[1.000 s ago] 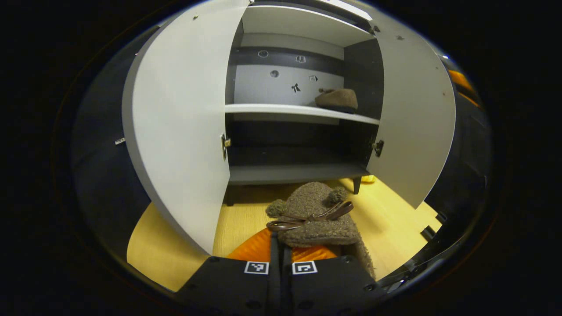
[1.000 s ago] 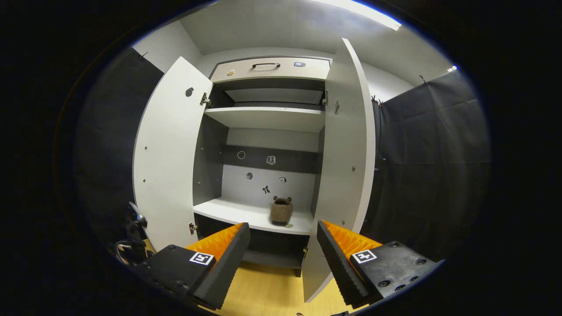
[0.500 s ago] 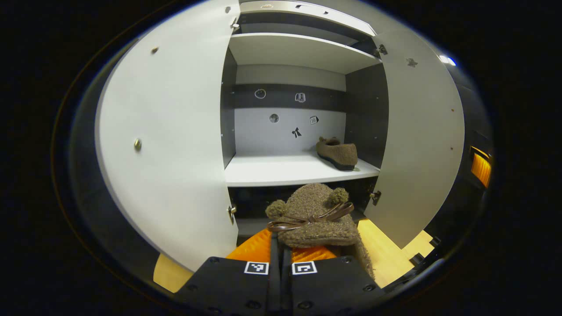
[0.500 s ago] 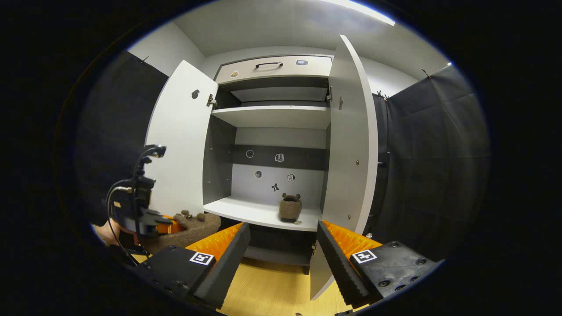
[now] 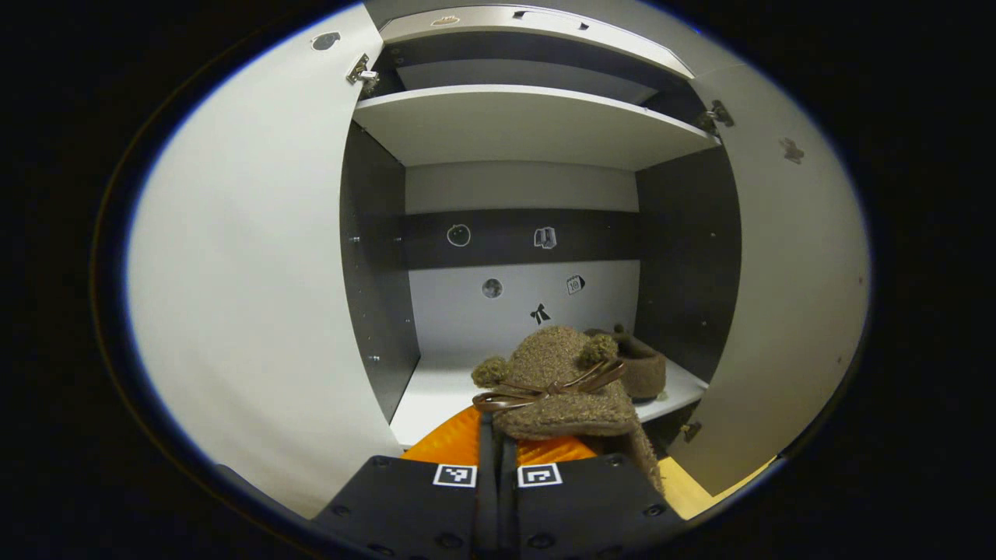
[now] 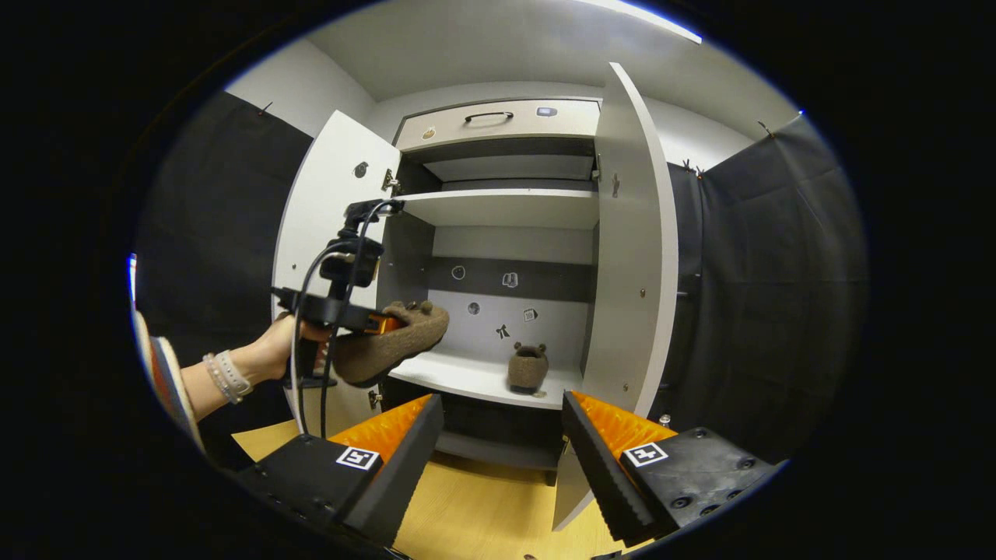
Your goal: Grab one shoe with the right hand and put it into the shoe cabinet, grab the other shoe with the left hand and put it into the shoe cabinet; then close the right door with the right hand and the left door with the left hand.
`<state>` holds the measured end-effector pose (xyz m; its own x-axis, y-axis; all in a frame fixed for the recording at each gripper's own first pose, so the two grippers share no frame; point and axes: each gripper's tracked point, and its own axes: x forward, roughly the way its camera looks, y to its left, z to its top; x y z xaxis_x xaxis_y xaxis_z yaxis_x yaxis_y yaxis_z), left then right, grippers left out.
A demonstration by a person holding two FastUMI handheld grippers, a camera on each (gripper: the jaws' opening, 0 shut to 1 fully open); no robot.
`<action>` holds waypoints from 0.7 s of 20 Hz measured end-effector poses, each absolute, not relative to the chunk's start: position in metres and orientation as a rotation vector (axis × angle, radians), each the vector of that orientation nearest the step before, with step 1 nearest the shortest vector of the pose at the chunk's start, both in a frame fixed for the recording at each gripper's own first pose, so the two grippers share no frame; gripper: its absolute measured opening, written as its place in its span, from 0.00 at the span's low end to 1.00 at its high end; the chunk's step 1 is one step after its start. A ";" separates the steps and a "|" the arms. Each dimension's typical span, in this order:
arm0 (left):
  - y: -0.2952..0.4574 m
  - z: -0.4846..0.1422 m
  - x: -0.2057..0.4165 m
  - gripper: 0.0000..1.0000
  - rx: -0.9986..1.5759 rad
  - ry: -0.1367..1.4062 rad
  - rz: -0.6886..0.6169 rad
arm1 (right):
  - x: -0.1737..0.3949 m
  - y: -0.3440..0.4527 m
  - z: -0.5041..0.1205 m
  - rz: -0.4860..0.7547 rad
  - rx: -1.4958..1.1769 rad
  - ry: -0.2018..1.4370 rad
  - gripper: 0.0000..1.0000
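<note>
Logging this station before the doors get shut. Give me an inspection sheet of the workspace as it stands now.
Surface: middle shelf of the shoe cabinet, white, bare on its left part.
Job's things: first shoe stands on that shelf toward the right; second shoe is held in the air in front of the shelf's left end. Left door and right door both open.
Clutter: nothing seen.
Grippers: left claw shut on the second shoe; right claw open, empty, back from the cabinet.
Cables: black cables hang from the left unit.
Surroundings: wooden floor, black cloth wall, drawer on top.
</note>
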<state>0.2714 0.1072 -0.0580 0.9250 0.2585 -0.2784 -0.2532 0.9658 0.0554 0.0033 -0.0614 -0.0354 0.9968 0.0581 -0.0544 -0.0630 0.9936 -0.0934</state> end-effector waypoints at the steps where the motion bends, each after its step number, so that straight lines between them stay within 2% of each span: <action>1: 0.113 -0.054 0.285 0.05 0.027 0.283 0.272 | 0.003 -0.062 -0.036 0.062 -0.094 0.056 0.98; 8: 0.156 -0.080 0.388 0.05 0.047 0.328 0.347 | 0.004 -0.072 -0.036 0.054 -0.102 0.077 0.98; 14: 0.193 -0.143 0.455 0.05 0.064 0.433 0.413 | 0.018 -0.079 -0.030 0.062 -0.121 0.079 0.98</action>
<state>0.4547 0.1935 -0.1427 0.8262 0.4024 -0.3943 -0.3755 0.9151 0.1472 0.0184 -0.0788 -0.0304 0.9950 0.0565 -0.0826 -0.0661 0.9908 -0.1184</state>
